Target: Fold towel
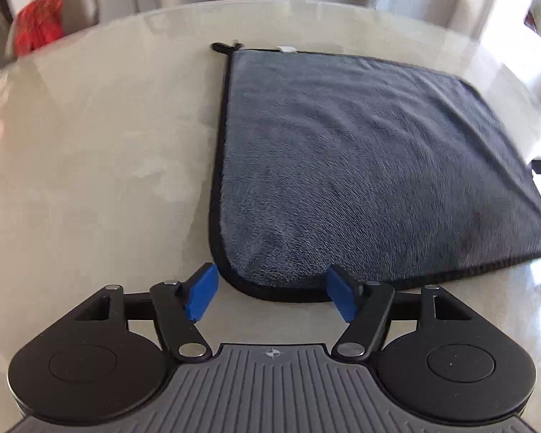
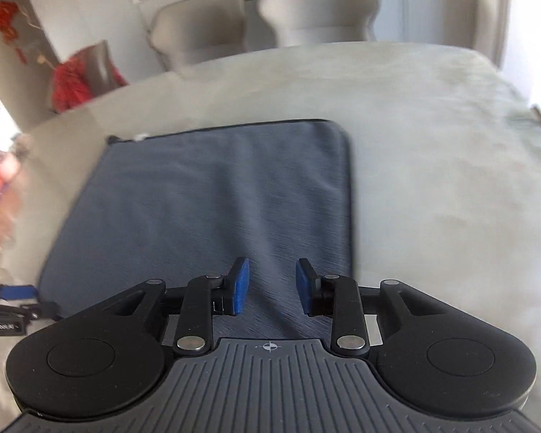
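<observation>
A grey-blue towel with a black hem lies flat and unfolded on the pale table. A small black loop sits at its far left corner. My left gripper is open, its blue pads either side of the towel's near left corner. In the right wrist view the towel lies spread below my right gripper, which is open over the towel's near edge, close to its right side. The view is motion-blurred. The left gripper shows at the far left edge.
Two pale chairs stand behind the table's far edge. A chair with a red item on it stands at the far left. The table's right edge curves away.
</observation>
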A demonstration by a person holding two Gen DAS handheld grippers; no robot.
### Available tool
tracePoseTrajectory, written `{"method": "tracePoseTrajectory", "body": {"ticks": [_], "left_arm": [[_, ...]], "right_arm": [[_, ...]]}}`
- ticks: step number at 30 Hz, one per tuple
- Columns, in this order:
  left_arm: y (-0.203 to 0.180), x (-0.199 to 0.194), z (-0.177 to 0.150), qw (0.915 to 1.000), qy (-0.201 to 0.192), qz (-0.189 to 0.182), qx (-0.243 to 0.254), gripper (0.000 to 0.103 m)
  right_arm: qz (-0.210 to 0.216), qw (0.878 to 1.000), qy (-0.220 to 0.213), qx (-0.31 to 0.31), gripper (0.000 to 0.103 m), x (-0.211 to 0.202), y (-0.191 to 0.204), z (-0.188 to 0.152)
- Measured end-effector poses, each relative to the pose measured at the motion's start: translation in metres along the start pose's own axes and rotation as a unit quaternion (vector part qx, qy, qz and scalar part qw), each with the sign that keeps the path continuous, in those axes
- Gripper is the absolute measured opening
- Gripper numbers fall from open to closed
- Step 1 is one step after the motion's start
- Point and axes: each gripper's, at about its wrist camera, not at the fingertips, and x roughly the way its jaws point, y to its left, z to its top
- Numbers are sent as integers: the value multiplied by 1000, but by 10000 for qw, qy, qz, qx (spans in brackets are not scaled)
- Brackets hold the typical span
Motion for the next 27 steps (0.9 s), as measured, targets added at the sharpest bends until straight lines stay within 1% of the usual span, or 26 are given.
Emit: {"method": "tracePoseTrajectory", "body": {"ticks": [2, 3, 4, 6, 8, 9, 11, 13, 14, 15, 17, 20, 21, 22, 24, 27], "left_arm": [[1, 0, 0, 10000, 22, -31, 18, 72], [2, 0, 1, 10000, 19, -20, 27, 72], [3, -1, 2, 10000, 8, 3, 31, 71], [4, -4, 3, 9999, -93, 53, 36, 70], [4, -11, 6, 9996, -271, 14, 22, 70], [4, -13, 9, 9994, -352, -24, 9, 70], [0, -15, 17, 9986, -505, -176, 43, 70], [-6, -13, 26, 9976, -594, -344, 110, 70], [-11, -10, 30, 9972, -616, -398, 168, 70], [-15, -5, 33, 9971, -598, -404, 239, 70], [-23, 5, 38, 9973, -514, -380, 371, 70], [-27, 18, 38, 9981, -295, -362, 391, 70], [-27, 21, 35, 9984, -248, -344, 382, 70], [-27, 21, 34, 9982, -270, -343, 400, 70], [-27, 21, 30, 9980, -286, -333, 451, 70], [-23, 18, 23, 9979, -298, -319, 471, 71]], "right_arm": [[74, 9999, 60, 61, 30, 12, -2, 3], [64, 9998, 137, 140, 28, 19, -6, 5], [-48, 9999, 96, 132, 28, 18, -10, 6], [-251, 9996, 29, 146, 14, 14, -19, 7], [-382, 9990, 34, 239, 11, 10, -28, 10], [-448, 9986, 37, 286, 12, 8, -33, 11], [-537, 9981, 21, 304, 17, 7, -33, 16], [-283, 9994, -178, 114, 21, 7, -27, 24], [-169, 9996, -212, 84, 27, 8, -23, 28], [-61, 9997, -240, 67, 29, 13, -18, 35], [-9, 9997, -254, -1, 29, 21, -12, 42], [21, 9999, -78, -126, 29, 39, -10, 52], [-17, 9999, -1, -156, 27, 43, -11, 54], [-64, 9998, -13, -203, 28, 44, -14, 55], [-220, 9995, -84, -191, 24, 42, -23, 59], [-451, 9988, -162, 98, 21, 41, -44, 67]]}}
